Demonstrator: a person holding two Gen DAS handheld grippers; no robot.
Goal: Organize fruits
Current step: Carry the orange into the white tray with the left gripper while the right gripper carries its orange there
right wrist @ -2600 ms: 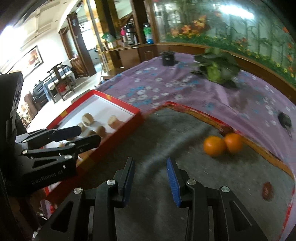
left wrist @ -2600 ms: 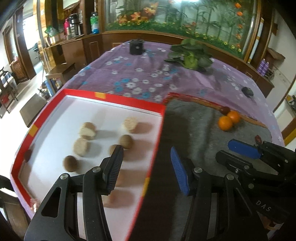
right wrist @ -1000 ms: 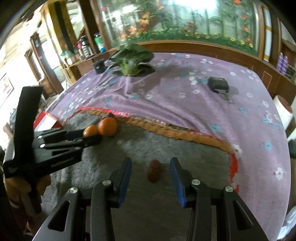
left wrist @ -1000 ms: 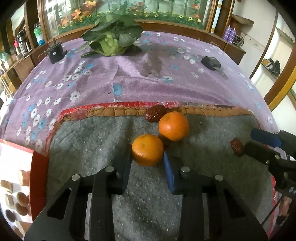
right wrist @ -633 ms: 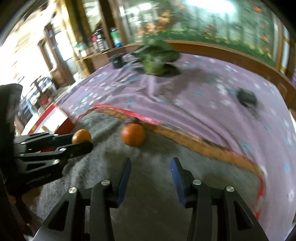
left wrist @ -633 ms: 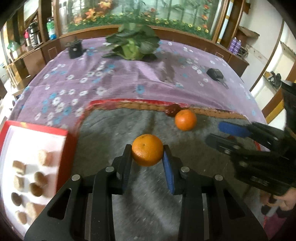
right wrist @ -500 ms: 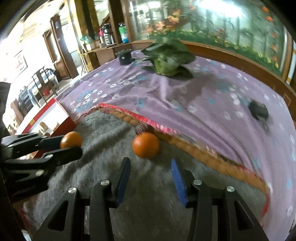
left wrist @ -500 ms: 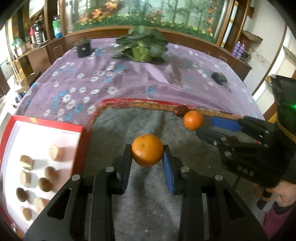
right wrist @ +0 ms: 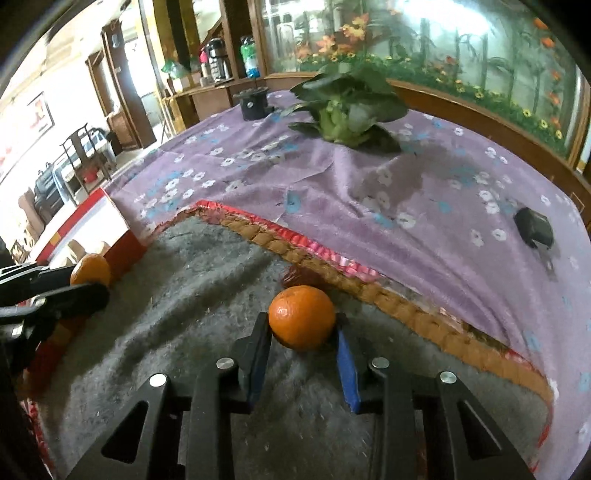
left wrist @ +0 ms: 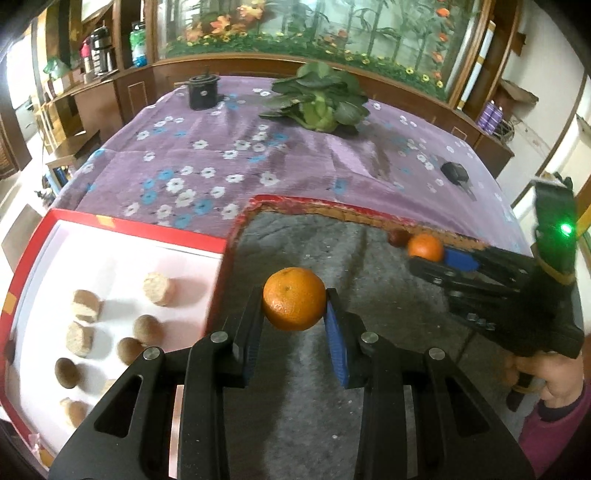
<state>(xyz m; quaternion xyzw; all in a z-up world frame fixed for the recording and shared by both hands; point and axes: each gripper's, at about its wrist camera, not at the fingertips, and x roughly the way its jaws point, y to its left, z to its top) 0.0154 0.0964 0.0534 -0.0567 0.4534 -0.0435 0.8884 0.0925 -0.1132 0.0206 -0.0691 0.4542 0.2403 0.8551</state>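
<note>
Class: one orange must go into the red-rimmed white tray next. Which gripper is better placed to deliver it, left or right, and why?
Left. The left gripper already grips a round orange beside the red-rimmed white tray; the right gripper only straddles the second orange lying on the grey felt mat.

We are in a home's living or dining room. Ahead of our left claw point(left wrist: 293, 325), the bench point(left wrist: 207, 147) wears a purple flowered cloth point(left wrist: 236, 162). Beyond it stand dark wooden cabinets point(left wrist: 110, 92) holding thermos flasks point(left wrist: 98, 51), and a long glass-fronted panel of painted flowers point(left wrist: 332, 33). To the right claw's point(right wrist: 301, 341) far left, wooden chairs point(right wrist: 79, 155) and a framed picture point(right wrist: 38, 114).
</note>
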